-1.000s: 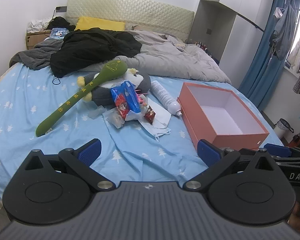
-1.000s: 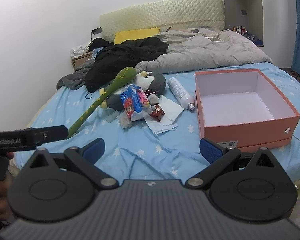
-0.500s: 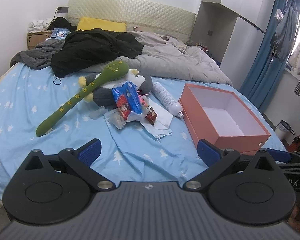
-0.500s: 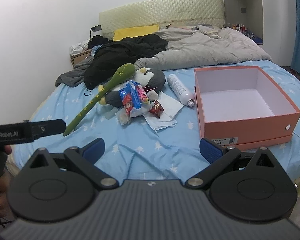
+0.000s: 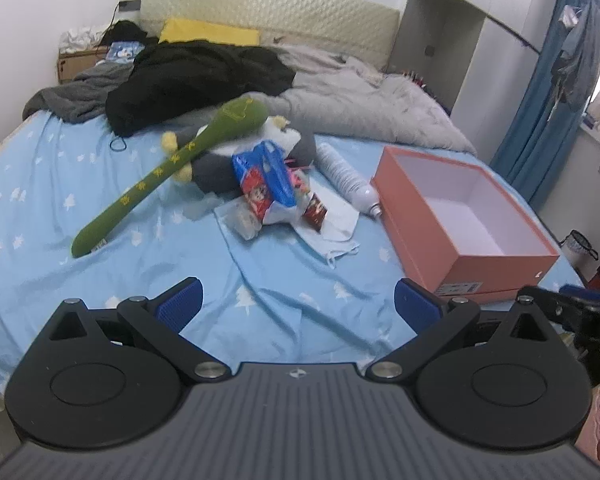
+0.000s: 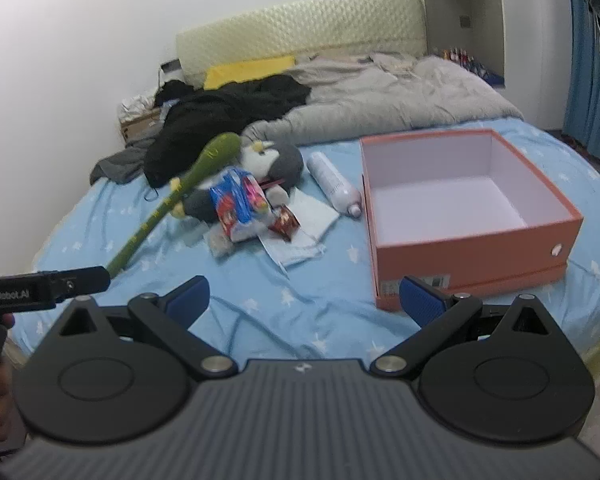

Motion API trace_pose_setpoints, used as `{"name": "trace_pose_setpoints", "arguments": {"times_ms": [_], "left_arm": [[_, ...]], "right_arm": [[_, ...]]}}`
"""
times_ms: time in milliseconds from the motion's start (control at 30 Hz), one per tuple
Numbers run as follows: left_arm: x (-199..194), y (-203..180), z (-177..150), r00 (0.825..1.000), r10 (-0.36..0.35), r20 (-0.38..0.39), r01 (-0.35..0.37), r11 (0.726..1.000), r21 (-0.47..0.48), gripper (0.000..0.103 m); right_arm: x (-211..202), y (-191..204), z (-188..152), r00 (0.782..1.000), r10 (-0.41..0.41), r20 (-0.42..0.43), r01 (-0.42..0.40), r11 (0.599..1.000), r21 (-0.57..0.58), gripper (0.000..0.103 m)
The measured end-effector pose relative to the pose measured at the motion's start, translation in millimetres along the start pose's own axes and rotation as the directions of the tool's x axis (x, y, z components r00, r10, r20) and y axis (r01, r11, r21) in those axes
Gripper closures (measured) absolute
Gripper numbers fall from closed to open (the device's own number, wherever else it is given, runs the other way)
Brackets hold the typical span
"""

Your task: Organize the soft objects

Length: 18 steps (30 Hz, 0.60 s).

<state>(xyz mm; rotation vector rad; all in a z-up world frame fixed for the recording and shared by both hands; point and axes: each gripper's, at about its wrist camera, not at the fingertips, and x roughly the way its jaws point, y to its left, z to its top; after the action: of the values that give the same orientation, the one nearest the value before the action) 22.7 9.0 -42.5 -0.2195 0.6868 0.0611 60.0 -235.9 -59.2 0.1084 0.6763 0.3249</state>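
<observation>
2 grippers are held over the near edge of the blue bedsheet (image 5: 52,184), each with its jaws spread wide and nothing between them. Ahead of the left gripper (image 5: 298,306), to the left of its jaws, a long green plush stick (image 5: 168,172) is laid slantwise across a grey penguin plush (image 5: 220,160). Straight ahead, snack packets (image 5: 266,178) and a face mask (image 5: 332,236) are heaped against the penguin, with a white bottle (image 5: 346,178) just beside them. Beyond the right gripper (image 6: 304,298), near its right finger, an open orange box (image 6: 476,248) is seen.
</observation>
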Motion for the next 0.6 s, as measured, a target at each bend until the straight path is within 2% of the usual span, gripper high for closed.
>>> {"name": "trace_pose_setpoints", "arguments": {"times_ms": [167, 333, 600], "left_arm": [[15, 1, 7, 0.999, 0.039, 0.033, -0.04, 0.999, 0.014, 0.0], [29, -3, 11, 0.998, 0.043, 0.046, -0.045, 0.998, 0.033, 0.0], [60, 0, 15, 0.997, 0.074, -0.009, -0.074, 0.997, 0.026, 0.0]], "right_arm": [[18, -3, -5, 0.999, 0.018, -0.047, -0.017, 0.999, 0.03, 0.0], [26, 0, -1, 0.998, 0.053, -0.031, -0.053, 0.998, 0.016, 0.0], [53, 6, 4, 0.996, 0.084, -0.014, -0.084, 0.996, -0.011, 0.0]]}}
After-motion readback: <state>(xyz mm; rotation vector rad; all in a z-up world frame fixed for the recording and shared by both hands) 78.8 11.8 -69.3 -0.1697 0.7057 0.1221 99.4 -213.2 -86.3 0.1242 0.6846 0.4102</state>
